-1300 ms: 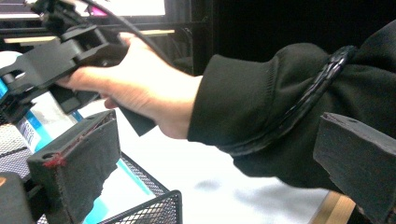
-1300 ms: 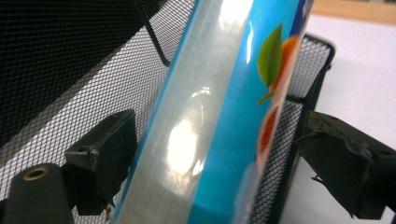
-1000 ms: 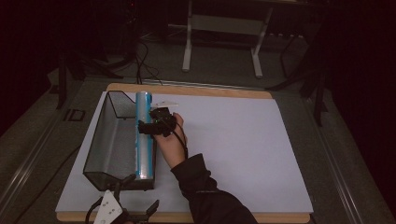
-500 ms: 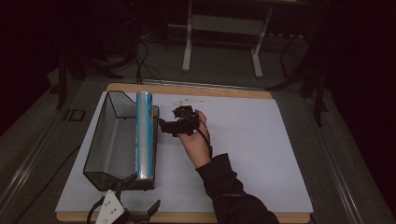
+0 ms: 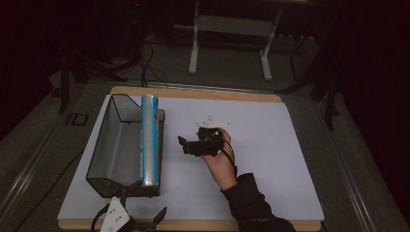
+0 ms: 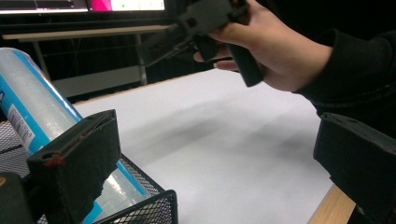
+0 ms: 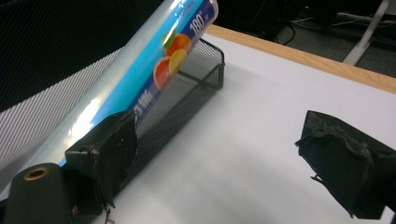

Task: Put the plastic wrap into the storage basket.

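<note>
**Roll laid on the basket, right gripper drawn clear**

We judge the placing step done: the roll of cling film (image 5: 149, 140) lies along the right rim of the wire basket (image 5: 104, 159), at the left of the white table (image 5: 270, 159). Our right gripper (image 5: 186, 145) hangs just right of it, jaws wide and empty. Our left gripper (image 5: 145, 223) waits at the near edge, jaws wide, empty too. Next we would nudge the roll off the rim into the basket, or leave it. The label reads "180", beside printed fruit; smaller print is unreadable.
</note>
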